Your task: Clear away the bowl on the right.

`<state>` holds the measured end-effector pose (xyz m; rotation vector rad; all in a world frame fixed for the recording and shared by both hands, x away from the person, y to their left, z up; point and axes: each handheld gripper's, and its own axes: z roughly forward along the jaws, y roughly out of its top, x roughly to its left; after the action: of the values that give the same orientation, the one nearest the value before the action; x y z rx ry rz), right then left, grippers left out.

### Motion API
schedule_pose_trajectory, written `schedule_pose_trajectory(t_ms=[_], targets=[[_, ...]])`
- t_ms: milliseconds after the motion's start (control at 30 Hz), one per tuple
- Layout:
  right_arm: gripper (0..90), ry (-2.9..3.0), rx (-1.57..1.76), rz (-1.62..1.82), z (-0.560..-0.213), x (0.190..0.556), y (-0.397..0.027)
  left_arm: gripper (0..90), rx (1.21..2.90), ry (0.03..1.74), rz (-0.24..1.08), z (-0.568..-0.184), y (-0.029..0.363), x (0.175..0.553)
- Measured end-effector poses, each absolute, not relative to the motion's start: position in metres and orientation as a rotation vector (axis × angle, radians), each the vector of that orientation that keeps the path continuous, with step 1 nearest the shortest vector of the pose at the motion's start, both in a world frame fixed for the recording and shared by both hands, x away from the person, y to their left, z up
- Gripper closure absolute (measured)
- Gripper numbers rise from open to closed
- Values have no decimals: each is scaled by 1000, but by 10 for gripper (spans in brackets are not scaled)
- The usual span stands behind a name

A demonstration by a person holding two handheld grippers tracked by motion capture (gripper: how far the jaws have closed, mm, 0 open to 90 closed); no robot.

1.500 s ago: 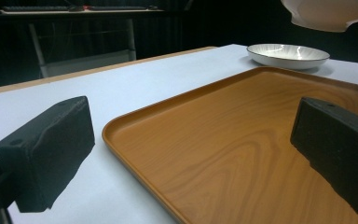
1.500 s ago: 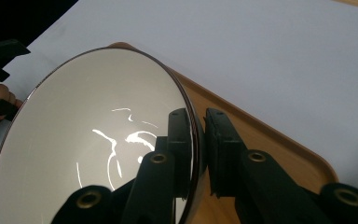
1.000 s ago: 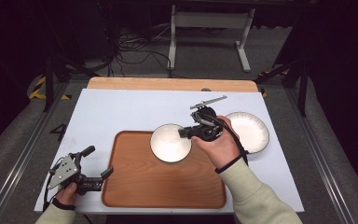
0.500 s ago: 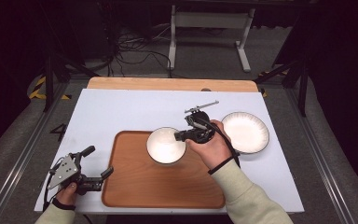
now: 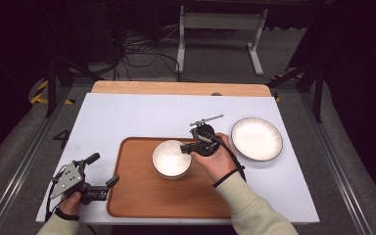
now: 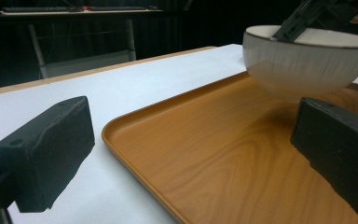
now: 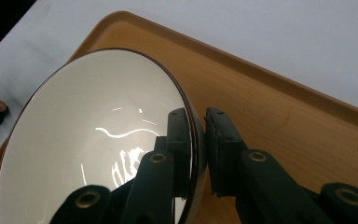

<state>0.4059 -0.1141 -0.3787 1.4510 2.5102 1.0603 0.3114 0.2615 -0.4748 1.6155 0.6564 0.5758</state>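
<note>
Since a moment ago, the white bowl (image 5: 172, 158) has gone further left and now sits over the wooden tray (image 5: 142, 196), near the tray's far edge. The right gripper (image 5: 194, 146) has moved along with it. Its two black jaws pinch the bowl's rim, one jaw inside the bowl and one outside, as the right gripper view shows up close (image 7: 198, 154). In that view the bowl (image 7: 88, 140) looks tipped, with shiny light spots on its smooth white inside.

From the left gripper view, the bowl (image 6: 303, 60) hangs just above the tray (image 6: 223, 154), and I cannot tell if its bottom touches the wood.

The left gripper (image 5: 103, 171) has stayed at the near left corner of the white table (image 5: 127, 115), just beside the tray. Its jaws are spread wide apart and hold nothing. One jaw is over the white table and the other is over the tray.

A white plate (image 5: 256, 139) with a dark rim lies flat on the table to the right of the tray, close to the right hand (image 5: 215, 159).
</note>
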Motion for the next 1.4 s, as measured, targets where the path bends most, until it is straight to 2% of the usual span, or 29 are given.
schedule_pose_trajectory(t_ms=[533, 1067, 1200, 1400], targets=[[807, 2547, 1468, 995, -403, 405, -110, 4, 1619, 655, 580, -475, 261, 311], [809, 2569, 1429, 1014, -410, 406, -115, 4, 1619, 654, 581, -475, 261, 311], [722, 2541, 1381, 1071, -409, 405, -119, 4, 1619, 654, 579, -475, 261, 311], [641, 2509, 1314, 1077, -405, 404, -121, 4, 1620, 655, 579, -475, 261, 311]])
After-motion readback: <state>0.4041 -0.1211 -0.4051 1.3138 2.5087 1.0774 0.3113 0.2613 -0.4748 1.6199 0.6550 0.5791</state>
